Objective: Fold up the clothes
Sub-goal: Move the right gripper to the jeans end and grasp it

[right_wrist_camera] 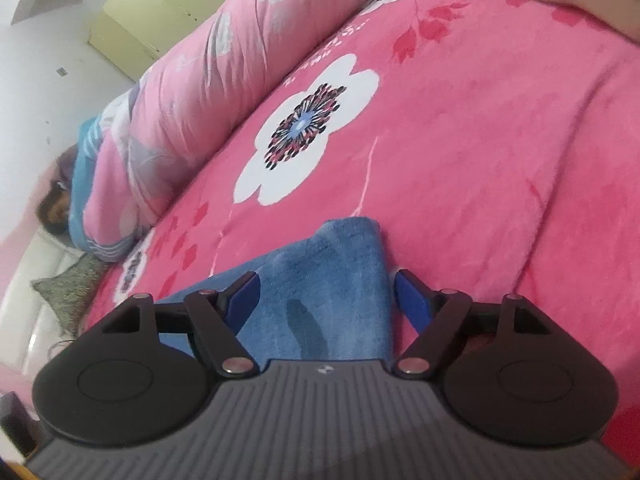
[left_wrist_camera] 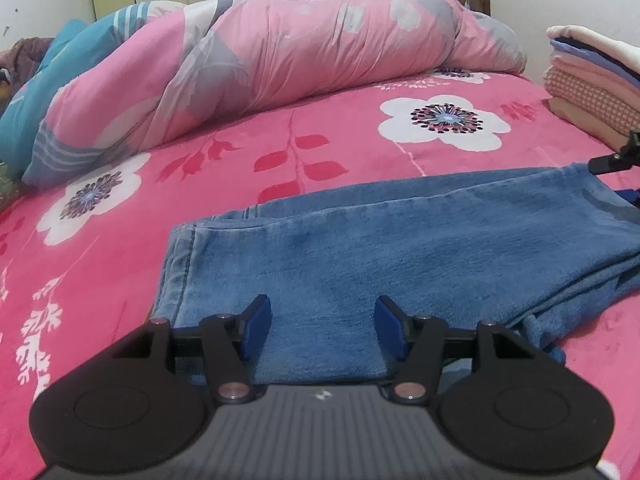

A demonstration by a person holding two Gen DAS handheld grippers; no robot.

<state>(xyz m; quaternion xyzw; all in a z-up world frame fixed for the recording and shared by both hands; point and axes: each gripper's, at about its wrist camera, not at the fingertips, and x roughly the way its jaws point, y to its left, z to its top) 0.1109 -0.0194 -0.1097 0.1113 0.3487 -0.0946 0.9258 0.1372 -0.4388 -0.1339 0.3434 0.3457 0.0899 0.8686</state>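
Bed (left_wrist_camera: 360, 136): pink floral cover, rolled quilt (left_wrist_camera: 260, 60) behind.
Jeans (left_wrist_camera: 400, 240): folded flat, just ahead of both grippers.
Left gripper (left_wrist_camera: 322, 328): jaws apart over denim, holding nothing.
Right gripper (right_wrist_camera: 326, 300): jaws wide, straddling the jeans' end, likely for a fold.
Writing: none legible.

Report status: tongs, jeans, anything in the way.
Left tongs open, low over the jeans' near edge. Right tongs open, straddling a jeans corner. Jeans folded on the bed. Nothing in the way.
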